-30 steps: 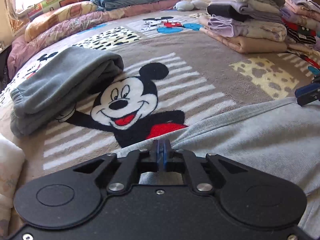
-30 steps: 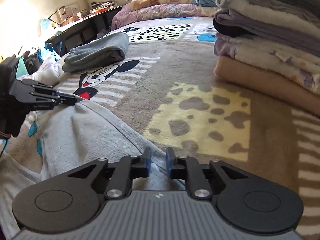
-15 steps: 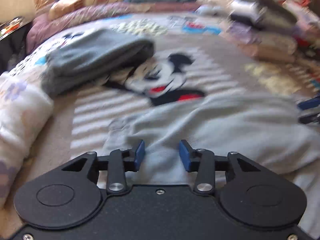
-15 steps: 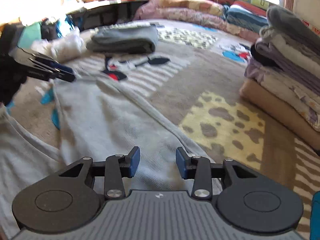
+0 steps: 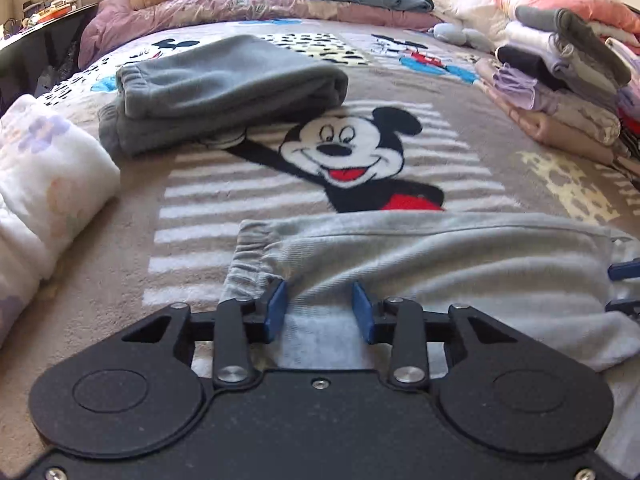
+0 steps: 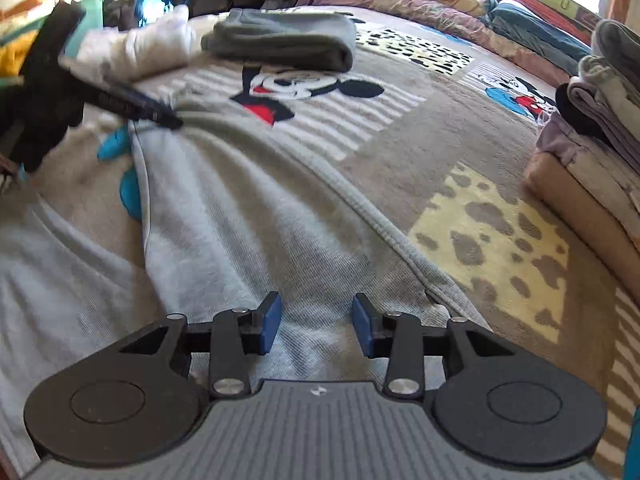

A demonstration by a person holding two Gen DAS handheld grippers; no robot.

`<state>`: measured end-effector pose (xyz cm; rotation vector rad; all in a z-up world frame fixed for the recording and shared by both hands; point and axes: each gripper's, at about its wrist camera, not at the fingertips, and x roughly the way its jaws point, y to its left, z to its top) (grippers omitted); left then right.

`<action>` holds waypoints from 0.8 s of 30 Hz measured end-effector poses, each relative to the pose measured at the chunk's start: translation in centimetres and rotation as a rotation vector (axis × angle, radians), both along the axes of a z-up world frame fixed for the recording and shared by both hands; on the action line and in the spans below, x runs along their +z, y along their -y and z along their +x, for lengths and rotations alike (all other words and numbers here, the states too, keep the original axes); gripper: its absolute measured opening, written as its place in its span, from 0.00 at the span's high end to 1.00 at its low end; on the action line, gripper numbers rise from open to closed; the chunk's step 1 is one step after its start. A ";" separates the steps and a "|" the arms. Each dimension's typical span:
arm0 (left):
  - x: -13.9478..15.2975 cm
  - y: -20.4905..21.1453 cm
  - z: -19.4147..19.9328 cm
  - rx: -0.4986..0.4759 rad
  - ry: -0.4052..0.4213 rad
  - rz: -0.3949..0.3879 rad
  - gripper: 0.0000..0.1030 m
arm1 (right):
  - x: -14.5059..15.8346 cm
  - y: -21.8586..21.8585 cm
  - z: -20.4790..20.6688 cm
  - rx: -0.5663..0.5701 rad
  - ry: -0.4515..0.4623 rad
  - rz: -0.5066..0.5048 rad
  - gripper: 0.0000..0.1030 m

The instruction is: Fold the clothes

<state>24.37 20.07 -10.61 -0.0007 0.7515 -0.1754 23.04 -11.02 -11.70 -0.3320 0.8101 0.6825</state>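
Left gripper (image 5: 319,306) jaws closing, right gripper (image 6: 316,323) jaws opening, both part-open, gripping nothing, over near light grey sweatpants (image 5: 440,256).

Right tongs (image 6: 316,322) opening over light grey sweatpants (image 6: 240,220); left tongs (image 6: 160,114) at far cuff.

Light grey ribbed trousers (image 5: 420,264) at 6 o'clock. Blanket (image 5: 460,92): taupe ground, white stripes, black-white-red mouse print (image 5: 352,160) at centre, yellow patch with grey spots (image 5: 576,188) at 3 o'clock. Dark grey folded fleece (image 5: 224,88) at 11 o'clock. White bundle (image 5: 44,184), faint floral print, at 9 o'clock. Gripper pads (image 5: 276,308) blue on black.
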 end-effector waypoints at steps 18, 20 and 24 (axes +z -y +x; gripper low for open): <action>0.4 1.9 2.7 0.078 0.016 -0.042 0.68 | 2.1 -4.8 -6.3 0.112 0.185 0.054 0.60; -0.1 1.9 2.3 0.081 -0.010 -0.016 0.68 | 2.2 -4.7 -6.1 0.109 0.152 0.098 0.55; -1.6 0.9 3.2 0.164 -0.077 -0.035 0.66 | 0.0 -5.7 -5.1 0.114 0.042 0.091 0.47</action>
